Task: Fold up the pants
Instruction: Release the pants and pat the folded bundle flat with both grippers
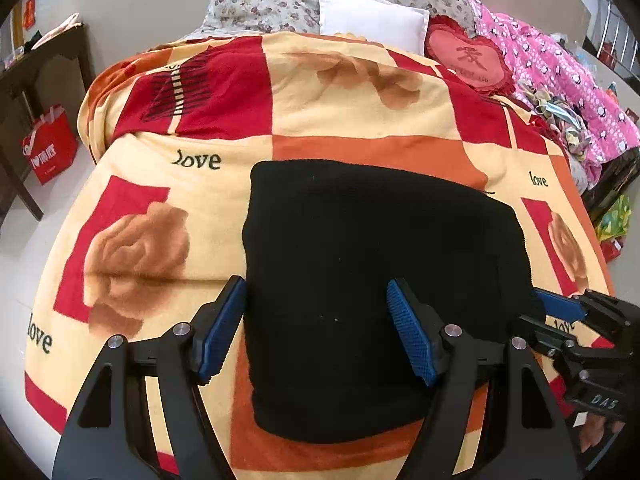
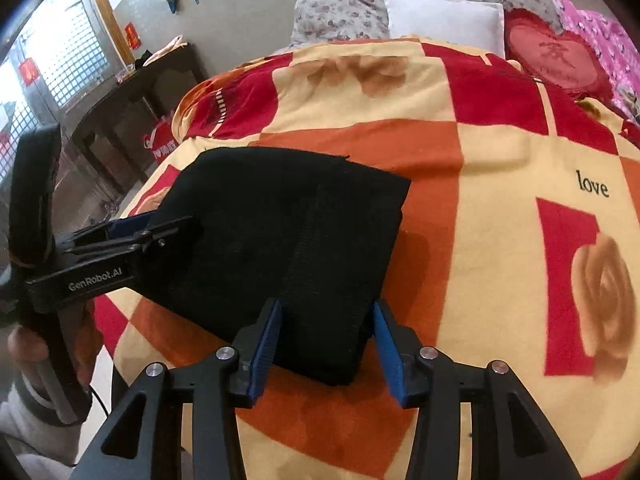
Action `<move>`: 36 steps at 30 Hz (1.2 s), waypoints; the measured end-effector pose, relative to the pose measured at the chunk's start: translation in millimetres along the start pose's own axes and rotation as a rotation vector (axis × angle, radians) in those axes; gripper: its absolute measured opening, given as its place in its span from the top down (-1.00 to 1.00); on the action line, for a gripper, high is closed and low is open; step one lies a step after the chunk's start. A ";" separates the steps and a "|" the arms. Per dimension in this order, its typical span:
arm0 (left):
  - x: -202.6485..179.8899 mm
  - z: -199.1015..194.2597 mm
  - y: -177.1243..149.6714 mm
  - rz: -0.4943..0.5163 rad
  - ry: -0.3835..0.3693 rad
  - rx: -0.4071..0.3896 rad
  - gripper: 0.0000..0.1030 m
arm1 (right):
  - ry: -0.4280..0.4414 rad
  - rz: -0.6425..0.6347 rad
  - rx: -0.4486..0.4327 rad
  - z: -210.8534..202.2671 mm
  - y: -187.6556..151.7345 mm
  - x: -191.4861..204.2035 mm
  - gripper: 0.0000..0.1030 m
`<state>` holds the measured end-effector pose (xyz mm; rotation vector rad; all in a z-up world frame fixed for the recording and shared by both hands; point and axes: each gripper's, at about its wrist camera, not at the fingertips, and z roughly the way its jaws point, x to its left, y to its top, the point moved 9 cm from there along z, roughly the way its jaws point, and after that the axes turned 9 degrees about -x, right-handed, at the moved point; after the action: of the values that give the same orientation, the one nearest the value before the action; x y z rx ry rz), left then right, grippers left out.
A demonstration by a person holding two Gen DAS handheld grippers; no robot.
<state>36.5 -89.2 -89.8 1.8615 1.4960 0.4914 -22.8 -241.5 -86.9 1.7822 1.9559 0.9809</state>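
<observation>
The left gripper has its jaws wide apart over the near left part of the pants, which lie folded into a black block on the blanket. The right gripper also stands open, straddling the near right corner of the pants; whether its pads touch the cloth is hard to tell. Beyond lie a white pillow and a red heart cushion.
</observation>
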 end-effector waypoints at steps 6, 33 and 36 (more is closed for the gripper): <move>0.2 -3.8 -2.0 -0.013 -0.010 0.006 -0.40 | -0.003 -0.067 -0.049 -15.1 17.6 16.5 0.13; 24.3 -13.5 -7.0 -0.186 -0.190 0.070 -0.53 | 0.253 0.324 -0.050 20.9 9.9 -31.6 -0.05; 25.1 -23.0 1.3 -0.179 -0.216 0.042 -0.53 | 0.299 0.352 -0.053 26.3 10.8 -28.8 -0.11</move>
<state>28.8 -58.9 -76.1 1.7300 1.5169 0.1698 7.2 -262.2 -104.6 2.0957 1.7842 1.4730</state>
